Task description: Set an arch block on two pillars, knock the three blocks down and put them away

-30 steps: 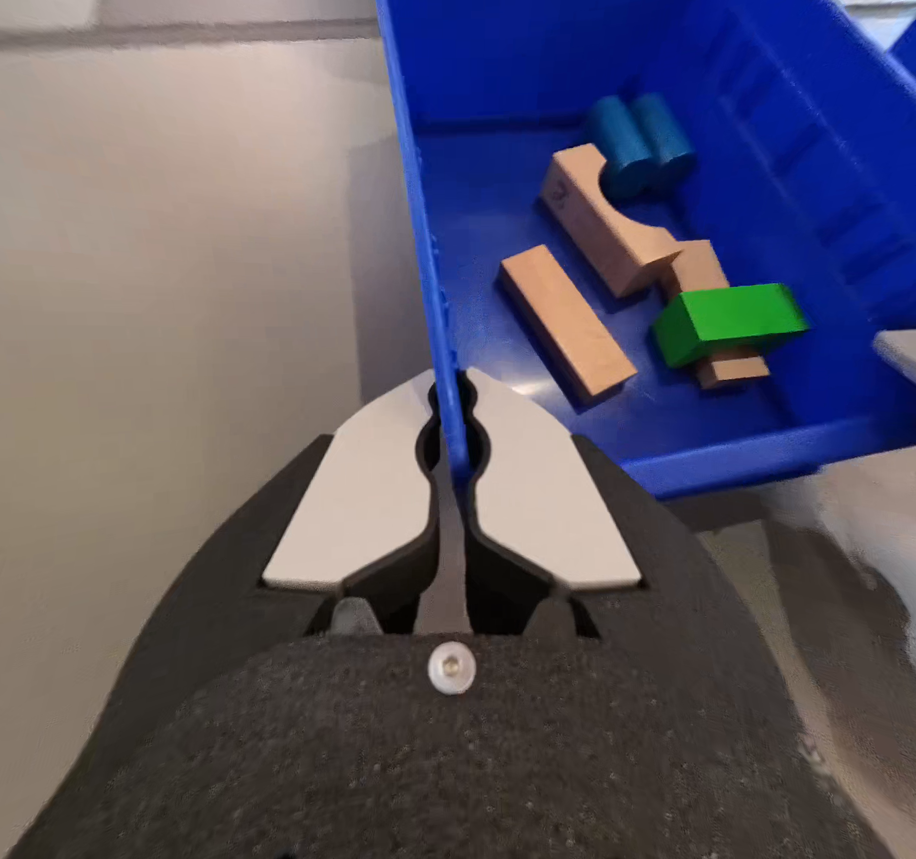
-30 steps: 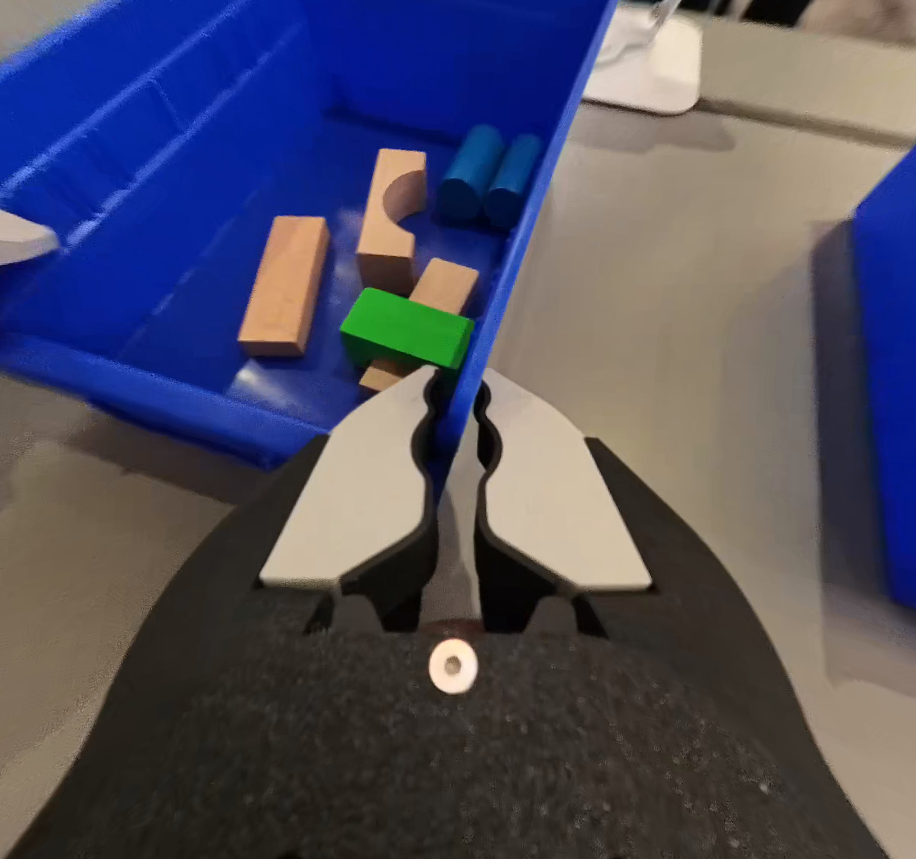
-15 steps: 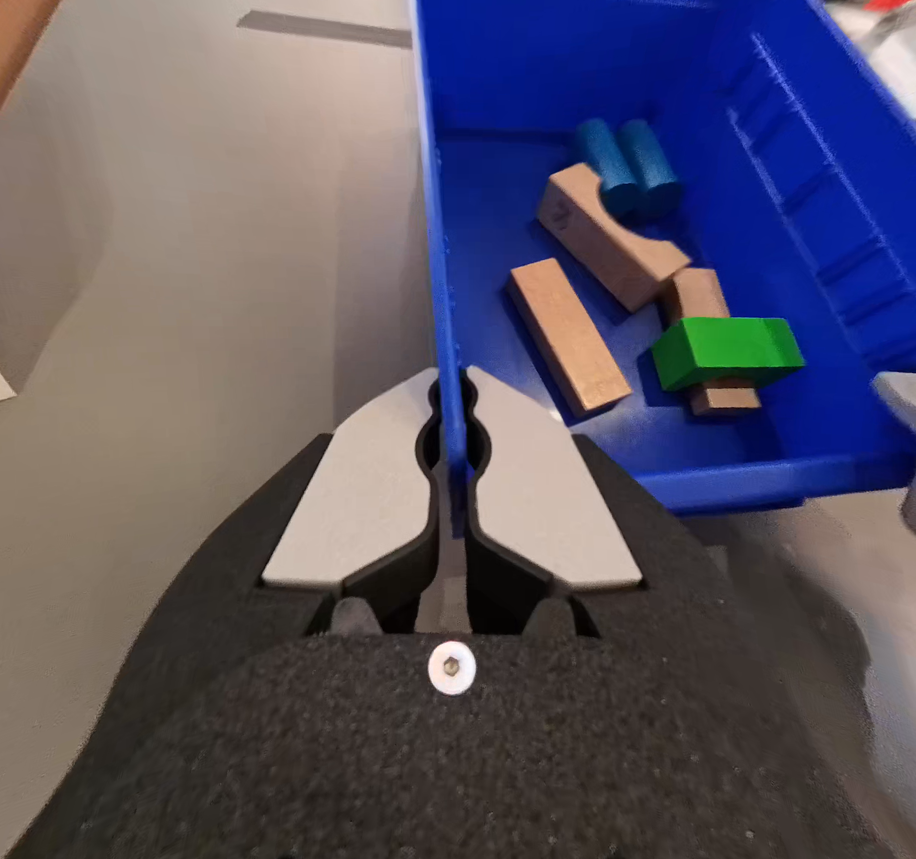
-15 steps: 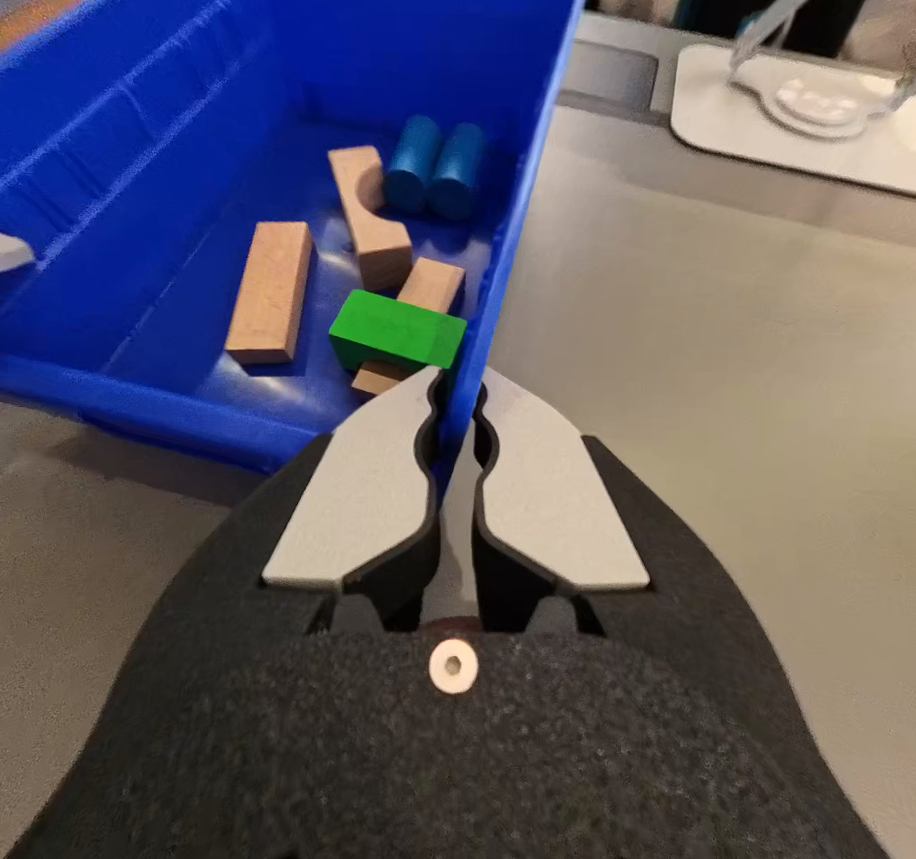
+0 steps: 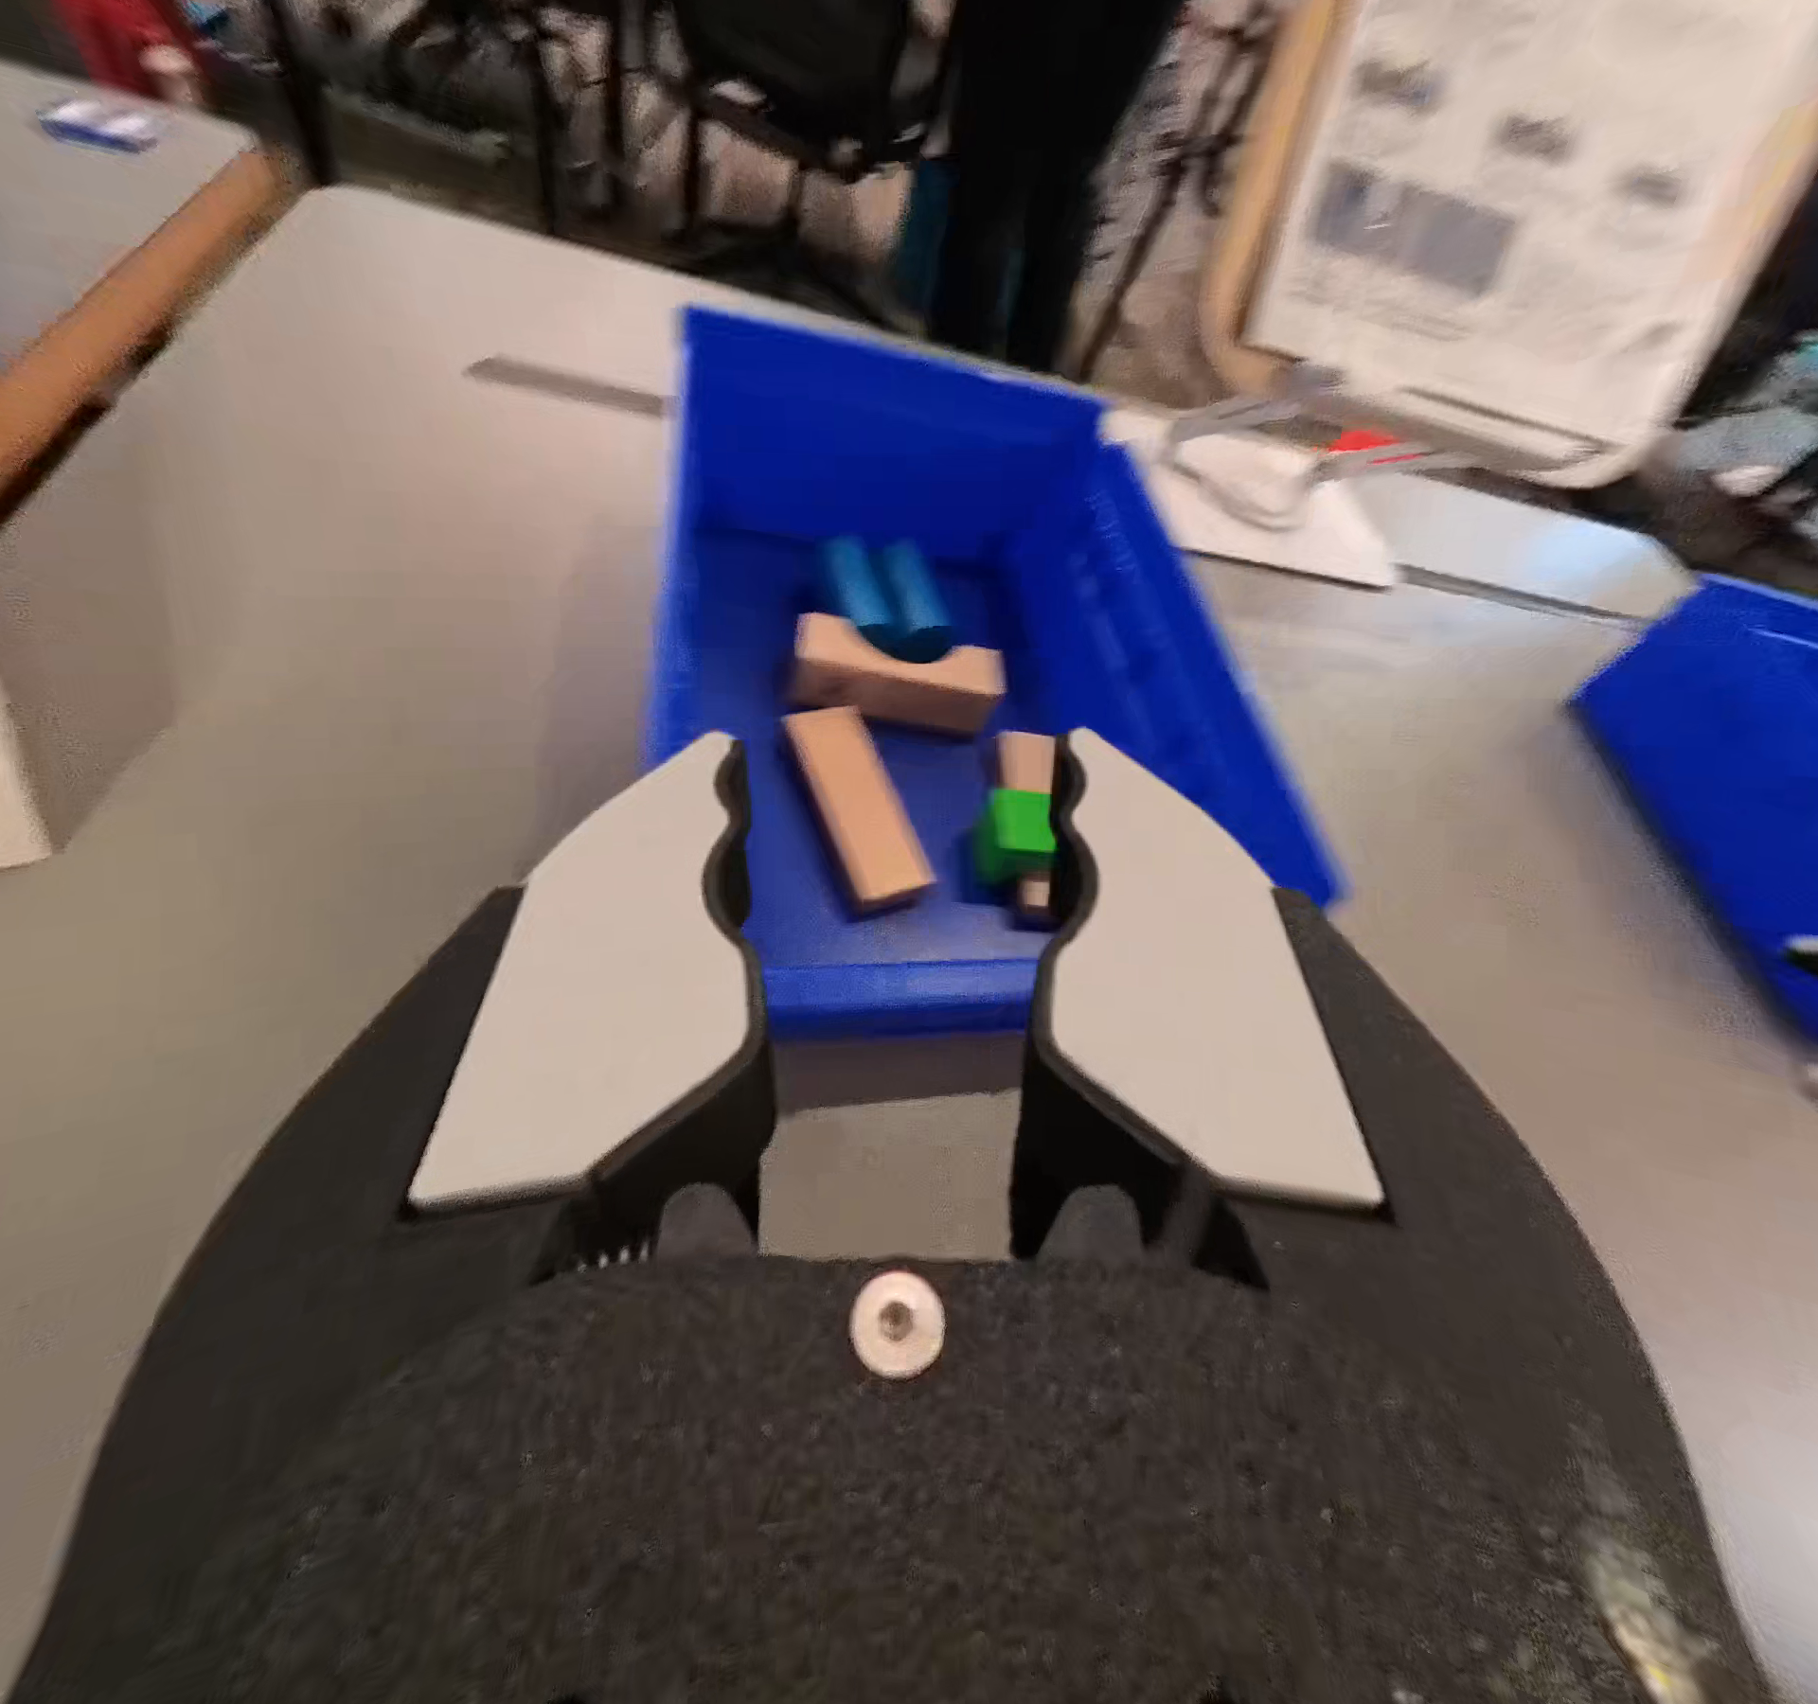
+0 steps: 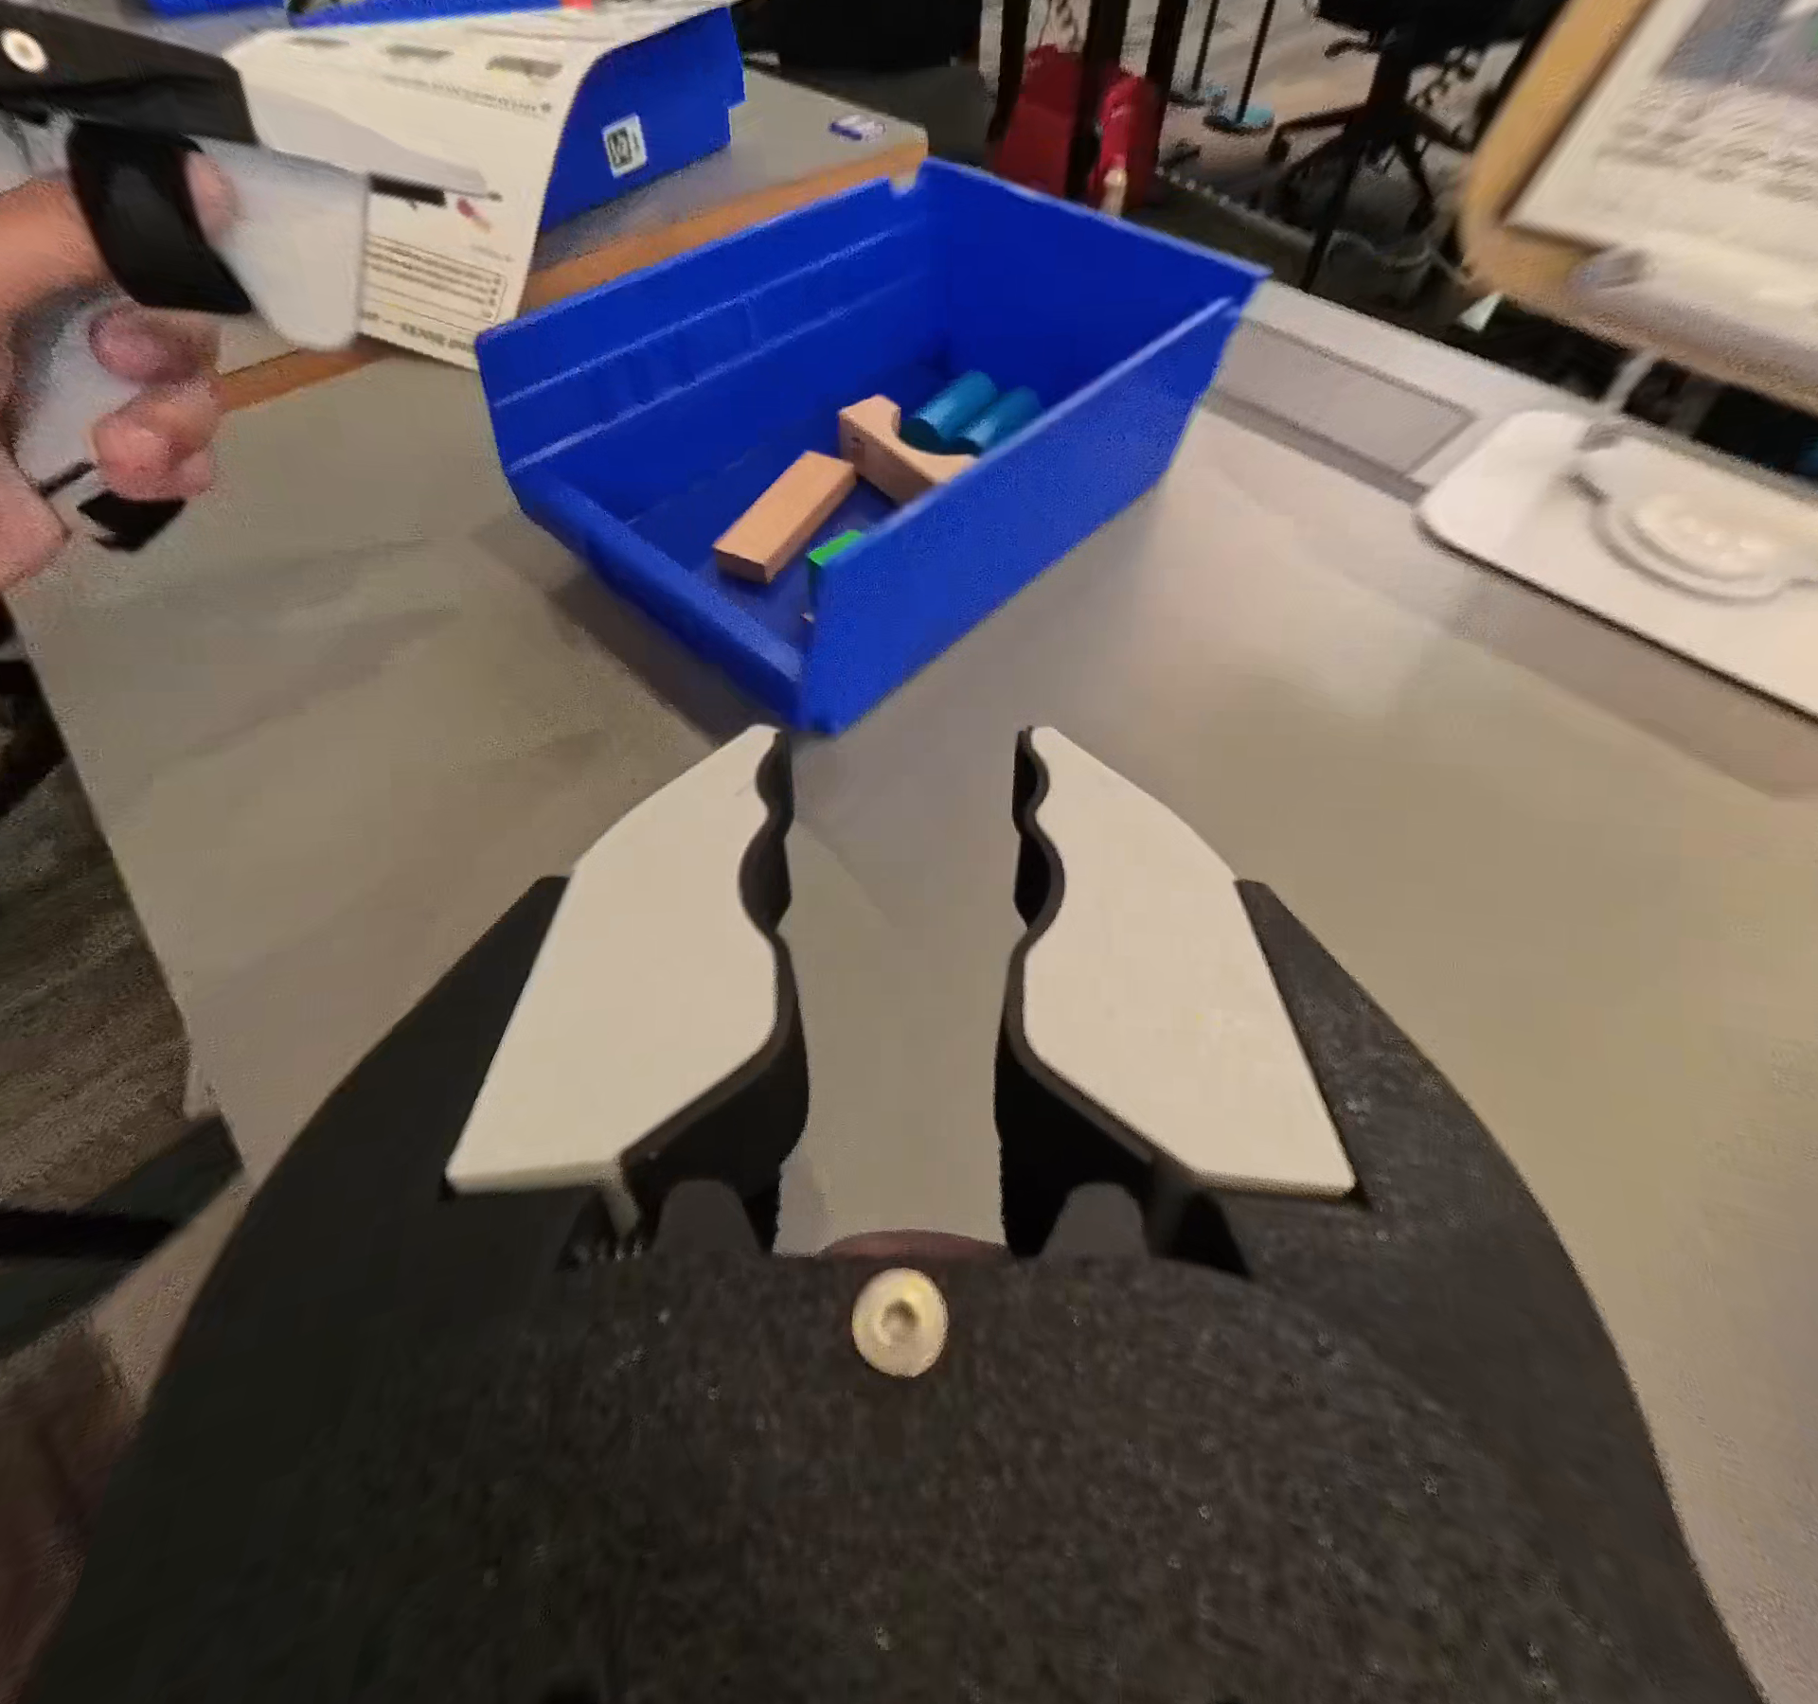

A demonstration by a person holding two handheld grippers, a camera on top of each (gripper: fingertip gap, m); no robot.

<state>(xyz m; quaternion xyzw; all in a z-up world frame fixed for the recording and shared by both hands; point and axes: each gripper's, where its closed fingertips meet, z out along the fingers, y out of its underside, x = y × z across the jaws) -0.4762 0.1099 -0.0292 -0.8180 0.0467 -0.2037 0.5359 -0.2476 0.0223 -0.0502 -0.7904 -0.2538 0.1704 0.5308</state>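
Bin: the blue bin (image 5: 890, 983) sits on the grey table (image 5: 344, 673), its long axis running away from the left gripper (image 5: 900, 831).
Arch block: the arch block (image 5: 890, 683) lies crosswise in the bin, hollow turned toward two blue cylinders (image 5: 885, 590).
Plank: the plank (image 6: 782, 516) lies roughly lengthwise, beside a green block (image 5: 1018, 836).
Left gripper: fingers spread, holding nothing.
Right gripper: the right gripper (image 6: 900, 831) is parted, empty, short of the bin's near corner.
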